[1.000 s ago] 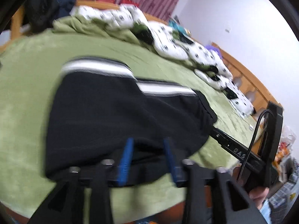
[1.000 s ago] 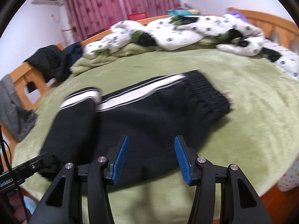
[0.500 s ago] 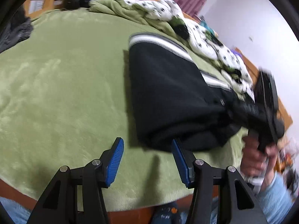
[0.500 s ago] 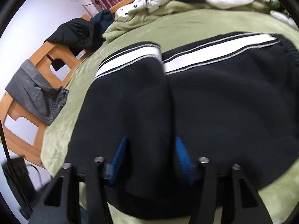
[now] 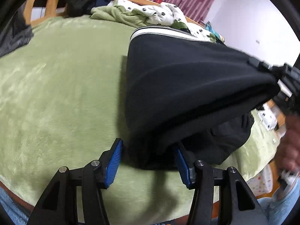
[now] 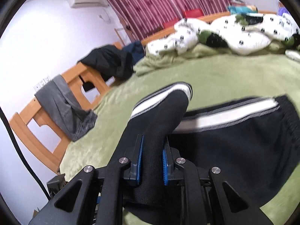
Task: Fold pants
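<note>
— Right wrist view: what does the right gripper hold?
— Its jaws have just closed and pinch the black pants, lifting a fold off the green blanket.
— And the left gripper?
— Jaws spread around the pants' edge, not squeezing.

Black pants with white side stripe; light green blanket; white quilt with black dots; striped red curtain; blue gripper pads.
</note>
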### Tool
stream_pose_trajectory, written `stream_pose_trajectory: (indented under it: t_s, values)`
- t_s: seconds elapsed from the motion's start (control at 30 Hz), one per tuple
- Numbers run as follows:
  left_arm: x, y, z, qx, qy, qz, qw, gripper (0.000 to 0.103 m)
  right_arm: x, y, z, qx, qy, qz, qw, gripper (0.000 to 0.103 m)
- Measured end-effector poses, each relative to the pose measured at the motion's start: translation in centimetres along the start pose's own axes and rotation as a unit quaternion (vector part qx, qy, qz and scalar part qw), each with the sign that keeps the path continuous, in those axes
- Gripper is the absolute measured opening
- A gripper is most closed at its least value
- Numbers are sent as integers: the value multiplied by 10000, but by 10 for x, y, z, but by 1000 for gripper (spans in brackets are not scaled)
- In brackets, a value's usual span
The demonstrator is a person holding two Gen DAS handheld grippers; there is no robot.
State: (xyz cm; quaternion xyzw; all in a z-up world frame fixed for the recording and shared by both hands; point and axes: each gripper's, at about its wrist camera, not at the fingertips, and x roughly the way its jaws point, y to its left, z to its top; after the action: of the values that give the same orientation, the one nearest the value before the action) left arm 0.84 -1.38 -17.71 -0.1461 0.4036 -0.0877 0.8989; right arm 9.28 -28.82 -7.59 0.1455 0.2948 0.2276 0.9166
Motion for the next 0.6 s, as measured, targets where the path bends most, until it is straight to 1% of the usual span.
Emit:
stream_pose_trajectory:
  t_s: [0.07,0.13,0.17,0.2,0.23,0.27,0.3,0.33,0.4,0.5,0.53,0.57,0.6]
  values:
    - [3,-13,1,162,-25,38,9999,51,-21,-22,9,89,-226,-60,9997,17]
    - [5,-28,2,302,-64,-26,9995,49,-37,-39,15,138,-377,-177,9990,16]
    - [7,-37,3,408,-37,10,9992,44,-47,-50,18,156,-496,-261,9983,16]
    - [9,-46,5,534,-22,65,9985,32,-58,-64,21,183,-612,-406,9971,16]
    - [12,-57,5,726,9,169,9972,30,-66,-75,22,243,-676,-485,9962,16]
    - [13,-63,6,848,32,248,9961,30,-73,-87,21,340,-734,-513,9954,16]
    - [14,-69,5,977,27,273,9948,30,-80,-107,17,520,-794,-566,9939,16]
    - [14,-74,4,1080,0,240,9939,31,-84,-122,12,599,-765,-699,9928,16]
    - [13,-78,4,1201,33,152,9926,32,-90,-148,0,786,-714,-814,9910,16]
    - [13,-83,4,1425,137,52,9897,33,-93,-172,-14,910,-607,-1123,9876,16]
    - [13,-84,3,1518,187,52,9882,36,-91,-176,-18,938,-549,-1143,9875,16]
    - [14,-85,3,1609,247,54,9866,36,-85,-182,-23,920,-391,-1259,9870,16]
    - [13,-84,2,1689,302,-31,9852,36,-76,-190,-30,943,-191,-1473,9844,16]
